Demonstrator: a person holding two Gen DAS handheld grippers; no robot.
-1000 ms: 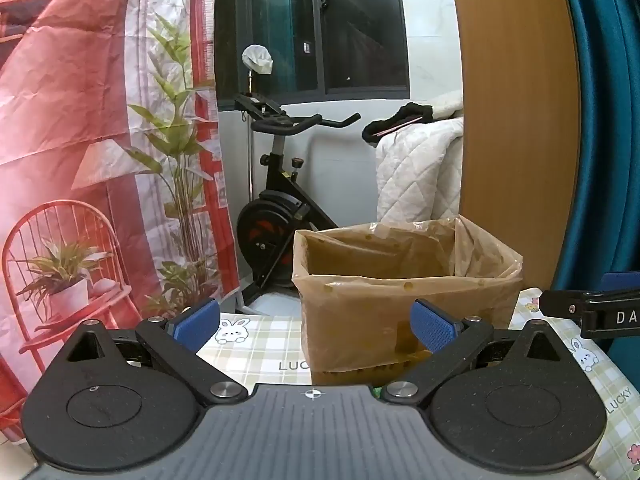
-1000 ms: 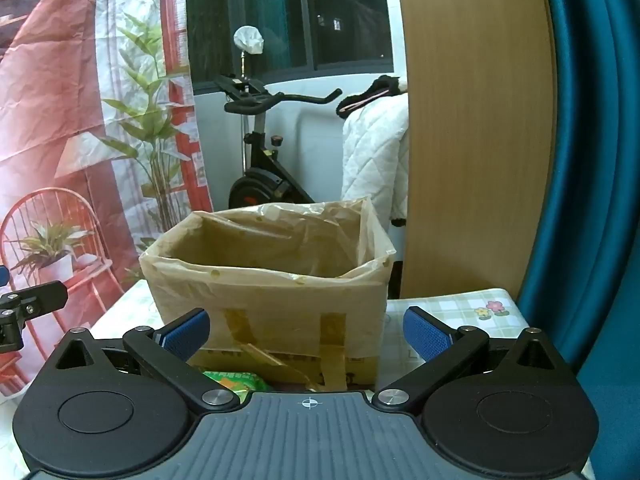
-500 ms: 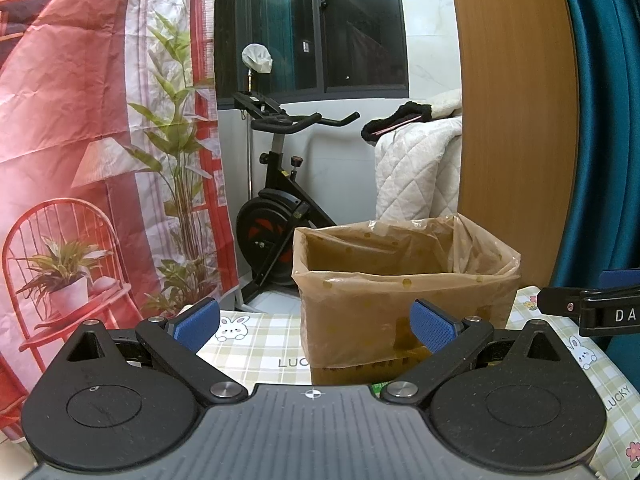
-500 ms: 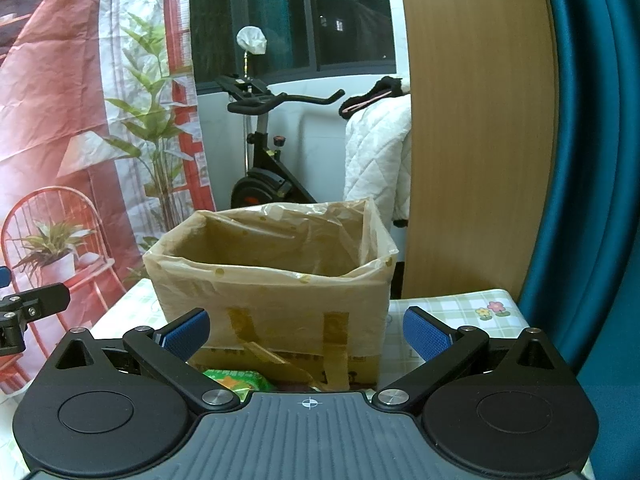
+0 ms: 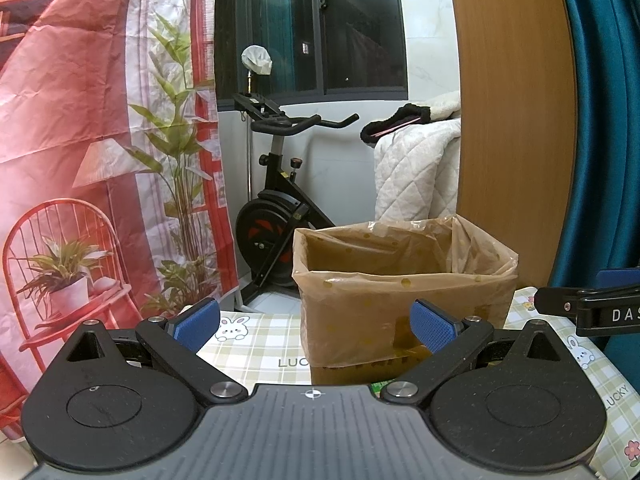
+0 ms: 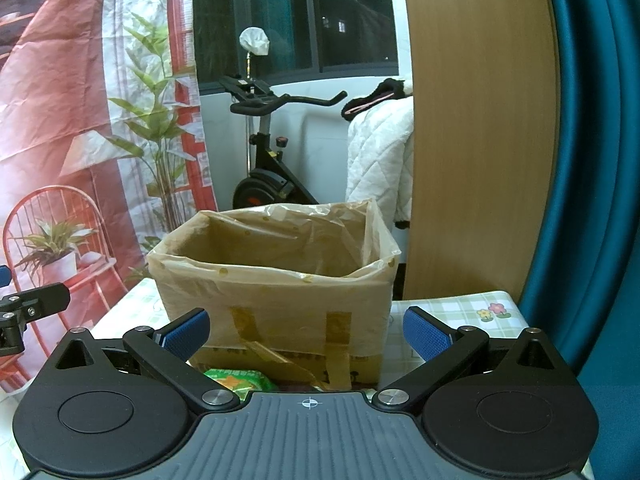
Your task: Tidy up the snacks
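A cardboard box lined with a tan plastic bag (image 5: 404,292) (image 6: 276,280) stands on the checked tablecloth ahead of both grippers. My left gripper (image 5: 316,322) is open, with nothing between its blue pads. My right gripper (image 6: 306,330) is open too and holds nothing. A green snack packet (image 6: 236,380) lies on the table just in front of the box, partly hidden by the right gripper's body. A sliver of green (image 5: 380,385) also peeks out below the box in the left wrist view. The inside of the box is hidden.
The checked tablecloth (image 5: 256,340) covers the table. The right gripper's arm (image 5: 588,312) shows at the right edge of the left wrist view. Behind stand an exercise bike (image 5: 276,216), a wooden panel (image 5: 512,120), a teal curtain (image 6: 592,160) and a red printed backdrop (image 5: 80,120).
Both views have shifted only slightly; the box sits a touch nearer and more centred in the right wrist view. Both grippers stay open.
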